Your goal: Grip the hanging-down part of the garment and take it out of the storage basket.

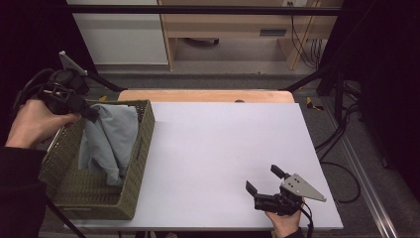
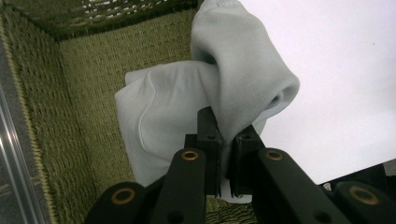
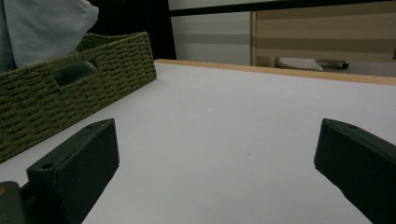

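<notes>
A pale grey-blue cloth (image 1: 109,141) hangs in the green woven basket (image 1: 133,188) at the table's left, lifted by its upper corner. My left gripper (image 1: 91,113) is shut on that corner, above the basket's far left part. In the left gripper view the cloth (image 2: 187,112) bunches between the two black jaws of the left gripper (image 2: 225,154), with the basket wall (image 2: 88,70) behind. My right gripper (image 1: 265,179) rests open near the table's front right edge, nothing between its jaws. In the right gripper view the basket (image 3: 70,93) and the cloth (image 3: 42,28) stand at far left.
The white table top (image 1: 223,148) stretches bare between basket and right gripper, with a wooden edge (image 1: 205,95) at the back. Beyond the table are a wooden shelf unit (image 1: 237,29), dark frame bars and cables on the floor (image 1: 341,134).
</notes>
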The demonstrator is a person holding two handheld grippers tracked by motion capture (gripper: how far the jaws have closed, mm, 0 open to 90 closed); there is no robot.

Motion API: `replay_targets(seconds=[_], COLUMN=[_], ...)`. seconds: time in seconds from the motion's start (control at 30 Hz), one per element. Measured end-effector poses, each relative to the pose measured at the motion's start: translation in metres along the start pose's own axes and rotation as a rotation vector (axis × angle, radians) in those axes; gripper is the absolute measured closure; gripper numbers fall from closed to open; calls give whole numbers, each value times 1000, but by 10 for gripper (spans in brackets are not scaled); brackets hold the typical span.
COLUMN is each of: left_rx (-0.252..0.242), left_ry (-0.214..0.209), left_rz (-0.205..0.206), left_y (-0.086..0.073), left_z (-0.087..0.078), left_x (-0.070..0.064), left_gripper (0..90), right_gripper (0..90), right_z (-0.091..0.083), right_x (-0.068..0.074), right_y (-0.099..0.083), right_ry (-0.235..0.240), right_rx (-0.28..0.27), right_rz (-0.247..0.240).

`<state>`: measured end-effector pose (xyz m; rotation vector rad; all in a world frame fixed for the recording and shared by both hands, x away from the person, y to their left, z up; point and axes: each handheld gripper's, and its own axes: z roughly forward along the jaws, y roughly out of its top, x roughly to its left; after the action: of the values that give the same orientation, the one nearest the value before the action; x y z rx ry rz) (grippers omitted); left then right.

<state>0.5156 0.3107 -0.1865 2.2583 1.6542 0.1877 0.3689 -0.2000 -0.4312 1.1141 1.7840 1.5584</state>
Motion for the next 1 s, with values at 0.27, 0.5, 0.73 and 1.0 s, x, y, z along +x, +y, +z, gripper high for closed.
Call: replay_targets(seconds=[0.27,0.5,0.73,1.0], left_rx=[-29,-58,-63,-64], left_ry=[3,6,11,13], left_rz=[12,13,14,20], left_y=[4,5,6,8], left_z=[-18,-34,-38,-39], left_x=[-7,-8,-8,-9], left_gripper=[843,844,844,843], right_gripper=[9,14,20,23], right_z=[4,17,34,53], right_x=[3,16,33,53], right_y=[6,18,36,55], right_ry=[31,89,158,222], right_rx=[-2,-17,-40,-44], right_rz=[-6,-14,-31,-50])
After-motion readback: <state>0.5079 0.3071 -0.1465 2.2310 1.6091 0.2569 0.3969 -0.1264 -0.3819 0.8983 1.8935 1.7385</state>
